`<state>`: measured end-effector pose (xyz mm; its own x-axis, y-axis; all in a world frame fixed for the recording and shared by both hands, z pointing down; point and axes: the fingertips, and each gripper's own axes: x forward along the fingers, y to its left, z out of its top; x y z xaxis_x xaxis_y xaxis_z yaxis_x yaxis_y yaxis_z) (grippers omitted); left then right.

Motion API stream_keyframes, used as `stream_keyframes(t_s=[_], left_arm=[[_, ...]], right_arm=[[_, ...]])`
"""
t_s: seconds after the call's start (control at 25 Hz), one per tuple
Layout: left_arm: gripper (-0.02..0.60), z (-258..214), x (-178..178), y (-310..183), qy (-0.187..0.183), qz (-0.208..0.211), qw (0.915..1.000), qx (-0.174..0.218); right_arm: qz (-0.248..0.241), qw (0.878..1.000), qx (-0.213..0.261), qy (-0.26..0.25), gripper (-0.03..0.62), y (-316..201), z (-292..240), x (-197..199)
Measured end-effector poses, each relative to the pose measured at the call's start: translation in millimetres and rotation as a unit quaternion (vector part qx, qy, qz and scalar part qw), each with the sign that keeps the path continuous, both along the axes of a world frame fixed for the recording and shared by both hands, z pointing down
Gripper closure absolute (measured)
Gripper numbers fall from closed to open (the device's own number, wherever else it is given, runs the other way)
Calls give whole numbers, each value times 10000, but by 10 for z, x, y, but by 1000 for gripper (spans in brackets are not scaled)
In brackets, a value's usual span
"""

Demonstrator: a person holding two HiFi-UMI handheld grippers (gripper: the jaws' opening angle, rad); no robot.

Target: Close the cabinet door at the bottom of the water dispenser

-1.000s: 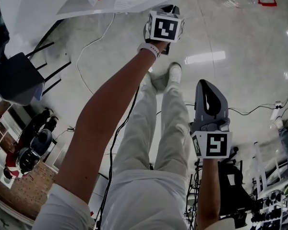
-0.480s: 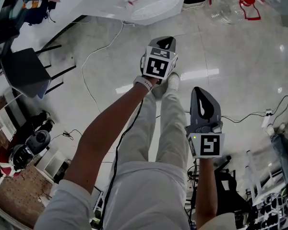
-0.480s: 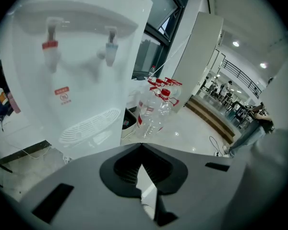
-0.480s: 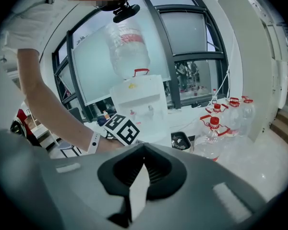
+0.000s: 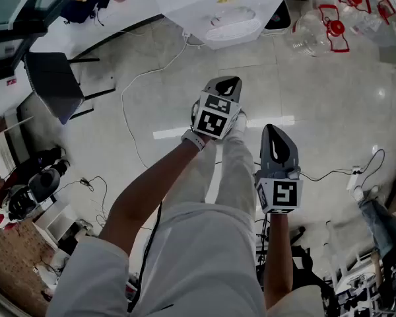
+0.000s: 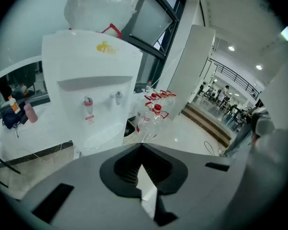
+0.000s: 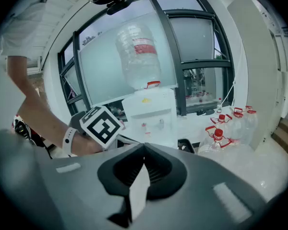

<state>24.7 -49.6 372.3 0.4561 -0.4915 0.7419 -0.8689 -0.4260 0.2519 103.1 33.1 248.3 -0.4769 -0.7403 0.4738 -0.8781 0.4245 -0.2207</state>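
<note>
The white water dispenser [image 5: 214, 5] stands at the top of the head view with a clear bottle on it. It fills the left of the left gripper view [image 6: 93, 90] and shows small in the right gripper view [image 7: 151, 111]. Its bottom cabinet door is hidden behind the gripper bodies in both gripper views. My left gripper [image 5: 228, 82] hangs above the floor, well short of the dispenser, jaws shut on nothing. To its right and nearer me, my right gripper [image 5: 273, 131] is also shut and empty. The left gripper's marker cube [image 7: 102, 124] shows in the right gripper view.
Several empty bottles with red caps [image 5: 327, 22] lie right of the dispenser. A dark chair [image 5: 49, 81] stands at the left. A white cable [image 5: 135, 91] runs across the glossy floor, and a black cable [image 5: 330, 174] lies at the right. My legs are below the grippers.
Both grippers have risen and drawn back from the dispenser. The head view has pulled back, so more floor and the bottles show.
</note>
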Motion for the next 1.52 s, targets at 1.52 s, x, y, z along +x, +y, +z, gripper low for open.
stream_keyframes(t_s=[1.52], left_arm=[[575, -3009, -2050, 1248, 695, -1562, 9727, 1571]], right_arm=[[-652, 9886, 1344, 171, 585, 56, -2100, -954]])
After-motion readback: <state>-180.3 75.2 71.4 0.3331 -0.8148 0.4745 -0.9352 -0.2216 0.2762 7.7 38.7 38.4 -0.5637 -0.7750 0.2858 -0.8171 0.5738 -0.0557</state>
